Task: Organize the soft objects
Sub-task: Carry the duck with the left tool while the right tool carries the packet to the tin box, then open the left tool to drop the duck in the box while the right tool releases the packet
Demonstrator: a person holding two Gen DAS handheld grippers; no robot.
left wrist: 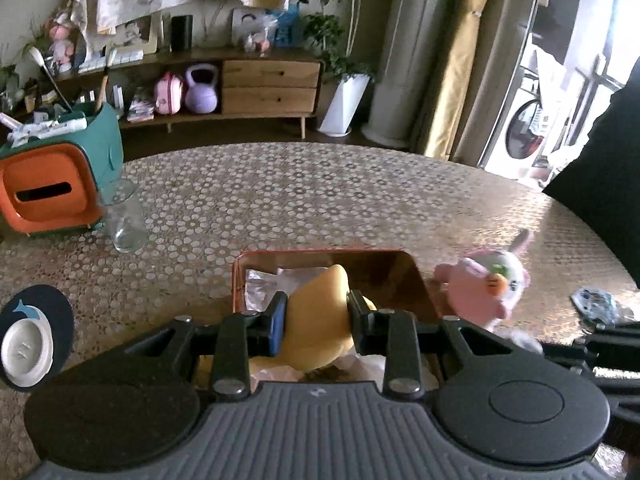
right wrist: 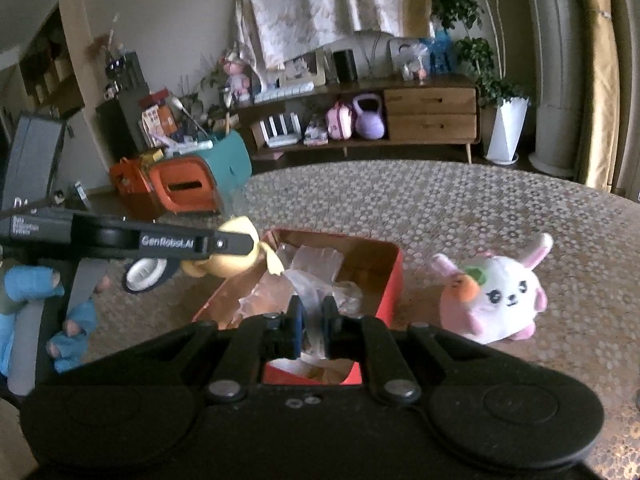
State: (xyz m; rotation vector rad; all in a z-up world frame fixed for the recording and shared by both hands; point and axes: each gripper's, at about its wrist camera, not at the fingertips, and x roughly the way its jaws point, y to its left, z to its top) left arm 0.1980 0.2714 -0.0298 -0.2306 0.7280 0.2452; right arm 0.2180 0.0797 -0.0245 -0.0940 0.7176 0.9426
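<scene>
My left gripper is shut on a yellow plush toy and holds it over the near part of a red box with crumpled clear plastic inside. In the right wrist view the same toy hangs at the box's left edge. My right gripper is over the box's near end, shut, with a strip of the clear plastic wrap pinched between its pads. A white and pink bunny plush with a carrot sits upright on the table to the right of the box, also visible as bunny plush.
An orange and teal tissue holder and an empty glass vase stand at the table's left. A dark coaster with a white dish lies near left. A small blue patterned item lies at right. A blue-gloved hand grips the left tool.
</scene>
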